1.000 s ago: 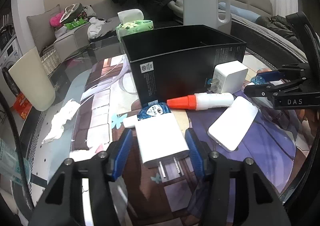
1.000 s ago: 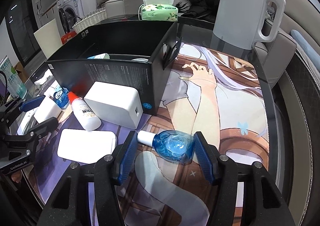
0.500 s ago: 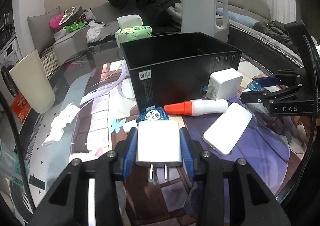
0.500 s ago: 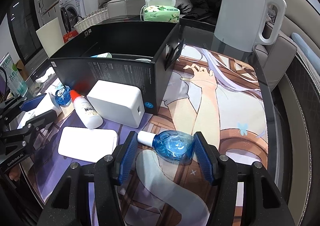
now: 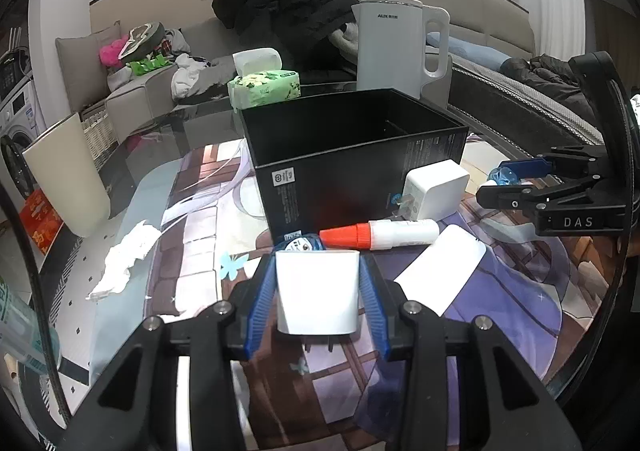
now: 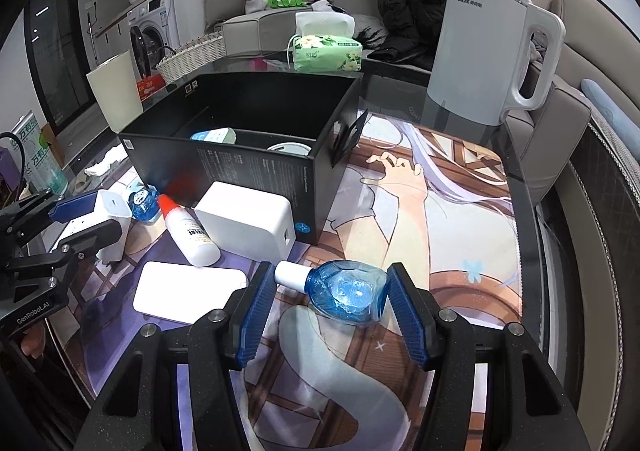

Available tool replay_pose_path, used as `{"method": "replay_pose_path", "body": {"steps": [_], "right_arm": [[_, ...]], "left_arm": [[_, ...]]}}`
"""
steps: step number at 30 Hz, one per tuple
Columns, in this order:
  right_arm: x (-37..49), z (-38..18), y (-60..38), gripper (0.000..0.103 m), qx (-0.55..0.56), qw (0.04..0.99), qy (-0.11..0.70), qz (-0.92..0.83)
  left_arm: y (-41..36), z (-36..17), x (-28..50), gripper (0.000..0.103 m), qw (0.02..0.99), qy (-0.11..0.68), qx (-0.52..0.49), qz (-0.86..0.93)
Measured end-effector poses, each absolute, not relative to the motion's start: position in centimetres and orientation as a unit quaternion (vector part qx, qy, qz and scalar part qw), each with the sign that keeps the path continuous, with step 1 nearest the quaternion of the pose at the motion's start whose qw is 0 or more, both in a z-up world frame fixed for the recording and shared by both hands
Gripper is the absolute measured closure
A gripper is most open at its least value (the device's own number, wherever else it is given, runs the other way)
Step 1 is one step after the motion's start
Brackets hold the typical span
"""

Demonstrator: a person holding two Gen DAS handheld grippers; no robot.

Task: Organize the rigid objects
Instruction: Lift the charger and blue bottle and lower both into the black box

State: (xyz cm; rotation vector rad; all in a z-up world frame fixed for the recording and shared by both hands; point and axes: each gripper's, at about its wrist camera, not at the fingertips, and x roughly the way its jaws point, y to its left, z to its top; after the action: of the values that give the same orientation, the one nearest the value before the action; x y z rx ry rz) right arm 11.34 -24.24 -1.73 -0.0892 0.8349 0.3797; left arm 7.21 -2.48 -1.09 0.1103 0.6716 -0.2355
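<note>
**Charger gripped, blue bottle bracketed**

The left gripper [image 5: 318, 301] is clenched on the smooth white hard-plastic wall charger [image 5: 317, 293]: light, stiff, slick, best pinched across its flat sides. At twelve o'clock stands the matte black cardboard box [image 5: 352, 167]. The right gripper [image 6: 325, 301] is spread around the faceted translucent blue plastic bottle [image 6: 346, 295], lying on the mat.

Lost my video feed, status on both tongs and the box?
Left tongs shut on white charger. Right tongs open, straddling blue bottle. Black box open-topped, glue bottle lying before it.
</note>
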Motion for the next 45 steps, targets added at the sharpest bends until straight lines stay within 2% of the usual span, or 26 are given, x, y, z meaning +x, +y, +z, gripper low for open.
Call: {"method": "replay_pose_path", "body": {"steps": [19, 45], "right_arm": [[10.8, 1.9, -24.7, 0.045, -0.018, 0.915, 0.349, 0.2], [14.4, 6.1, -23.5, 0.045, 0.017, 0.928, 0.294, 0.229]], "left_arm": [[-3.0, 2.3, 8.0, 0.062, 0.946, 0.296, 0.033, -0.128], [-3.2, 6.5, 12.2, 0.062, 0.954, 0.262, 0.028, -0.142]]}}
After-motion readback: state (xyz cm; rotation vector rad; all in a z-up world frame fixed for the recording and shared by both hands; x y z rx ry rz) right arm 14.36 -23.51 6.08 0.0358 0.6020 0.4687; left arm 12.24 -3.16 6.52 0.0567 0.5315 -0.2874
